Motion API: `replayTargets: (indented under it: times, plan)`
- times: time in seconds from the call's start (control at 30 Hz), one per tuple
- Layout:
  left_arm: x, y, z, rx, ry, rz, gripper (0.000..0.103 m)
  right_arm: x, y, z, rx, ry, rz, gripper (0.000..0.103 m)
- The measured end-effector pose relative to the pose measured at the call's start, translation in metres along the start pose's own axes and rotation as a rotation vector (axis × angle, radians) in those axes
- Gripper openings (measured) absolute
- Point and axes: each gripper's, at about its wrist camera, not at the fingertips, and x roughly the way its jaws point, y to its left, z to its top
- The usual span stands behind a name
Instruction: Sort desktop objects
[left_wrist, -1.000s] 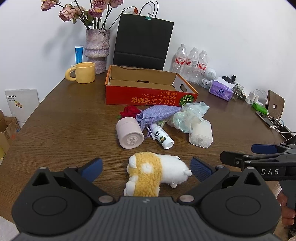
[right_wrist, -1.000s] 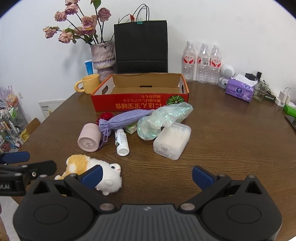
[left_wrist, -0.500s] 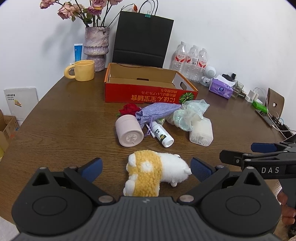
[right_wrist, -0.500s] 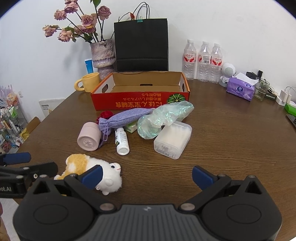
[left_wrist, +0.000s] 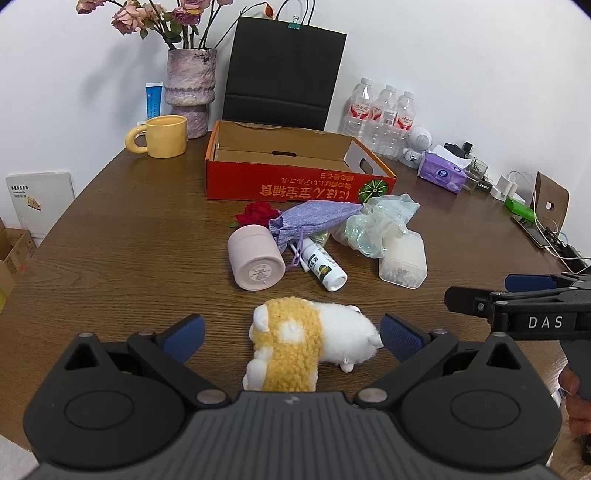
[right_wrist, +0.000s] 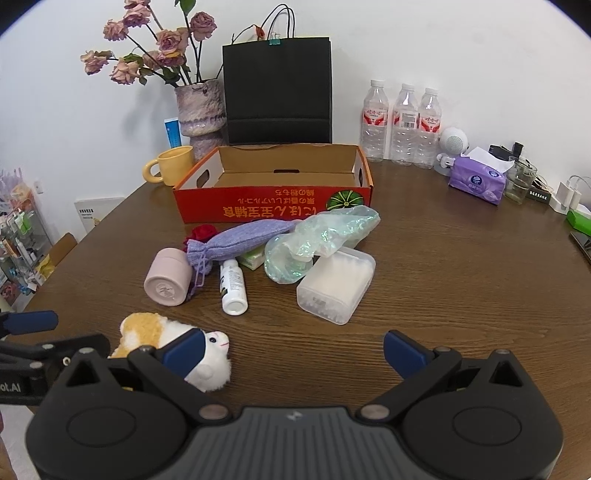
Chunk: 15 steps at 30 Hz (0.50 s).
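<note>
A yellow-and-white plush toy (left_wrist: 310, 343) lies on the wooden table between the wide-apart fingers of my left gripper (left_wrist: 291, 334), which is open around it without squeezing. Beyond it lie a pink cup on its side (left_wrist: 255, 258), a white bottle (left_wrist: 323, 264), a purple knit pouch (left_wrist: 314, 221), a red rose (left_wrist: 258, 214), an iridescent bag (left_wrist: 380, 225) and a clear box of cotton swabs (left_wrist: 404, 258). The red cardboard box (left_wrist: 295, 184) stands open behind them. My right gripper (right_wrist: 293, 349) is open over bare table, with the plush toy (right_wrist: 173, 343) at its left finger.
At the back stand a yellow mug (left_wrist: 162, 136), a flower vase (left_wrist: 190, 96), a black paper bag (left_wrist: 280, 74), three water bottles (left_wrist: 384, 118) and a purple tissue pack (left_wrist: 441, 173). Chargers and cables (left_wrist: 517, 199) crowd the right edge. The table edge is close on the left.
The left gripper has moved slightly forward over the plush toy, so its right finger now nears the toy's head. The right gripper has barely moved.
</note>
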Motion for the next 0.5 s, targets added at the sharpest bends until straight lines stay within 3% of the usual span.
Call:
replayTargets:
  times: [0.5]
  plan:
    - [0.0039, 0.0027, 0.0007, -0.017, 0.005, 0.0, 0.103, 0.0071, -0.0004, -0.0029, -0.003, 0.017, 0.008, 0.103]
